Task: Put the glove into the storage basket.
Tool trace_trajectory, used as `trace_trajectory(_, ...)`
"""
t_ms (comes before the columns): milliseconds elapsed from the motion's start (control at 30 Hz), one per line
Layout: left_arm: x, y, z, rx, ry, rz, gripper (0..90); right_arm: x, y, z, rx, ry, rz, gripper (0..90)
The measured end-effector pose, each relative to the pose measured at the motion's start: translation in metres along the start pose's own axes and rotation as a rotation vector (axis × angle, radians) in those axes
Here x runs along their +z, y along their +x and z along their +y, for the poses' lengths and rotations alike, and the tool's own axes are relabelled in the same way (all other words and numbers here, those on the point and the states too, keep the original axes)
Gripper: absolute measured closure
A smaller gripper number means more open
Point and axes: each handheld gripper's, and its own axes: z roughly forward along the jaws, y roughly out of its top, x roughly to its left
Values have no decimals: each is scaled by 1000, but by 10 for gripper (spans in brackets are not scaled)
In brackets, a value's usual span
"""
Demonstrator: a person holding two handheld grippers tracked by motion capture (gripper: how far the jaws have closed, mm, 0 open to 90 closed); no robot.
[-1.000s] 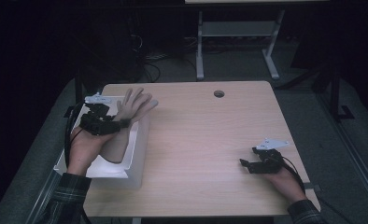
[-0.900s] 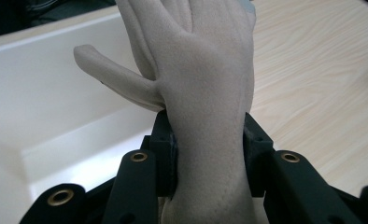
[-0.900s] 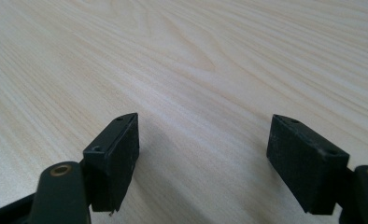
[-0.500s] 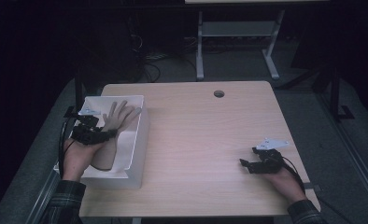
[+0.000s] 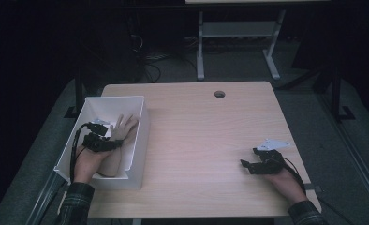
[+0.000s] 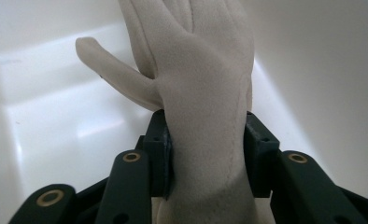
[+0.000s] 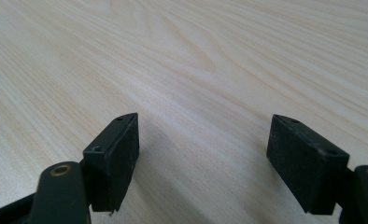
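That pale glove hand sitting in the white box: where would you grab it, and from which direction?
Probably at the wrist, just below the thumb, where the glove hand is narrowest and even. The left gripper already straddles that spot, coming from the cuff end along its length, a pad on each flank; its jaws have just been opening. The spread fingers point toward the white box far wall, so they offer a poorer hold.

Light wooden table (image 5: 196, 140), white bin (image 5: 140, 140) at its left edge
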Motion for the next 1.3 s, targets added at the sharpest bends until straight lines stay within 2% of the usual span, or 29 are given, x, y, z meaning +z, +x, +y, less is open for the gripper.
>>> trace_trajectory(67,5,-1,-1,10,19,9,565,0,0,0,0,0,0,252)
trace_trajectory(200,9,-2,-1,31,41,16,421,0,0,0,0,0,0,251)
trace_trajectory(300,6,-2,-1,28,25,18,334,0,0,0,0,0,0,251)
trace_trajectory(500,-18,-3,12,21,-38,-3,248,0,0,0,0,-1,0,251)
trace_trajectory(700,-46,-13,32,28,-107,-33,229,0,0,0,0,0,0,251)
trace_trajectory(767,-52,-20,38,29,-128,-47,227,0,0,0,0,0,0,251)
trace_trajectory(933,-63,-38,55,64,-155,-103,227,0,0,0,0,0,0,251)
trace_trajectory(1067,-68,-59,69,94,-199,-164,227,0,0,0,-1,-1,0,251)
trace_trajectory(1167,-68,-76,77,116,-211,-209,227,0,0,0,0,-1,0,251)
trace_trajectory(1300,-67,-100,85,153,-217,-232,229,0,0,0,0,0,0,251)
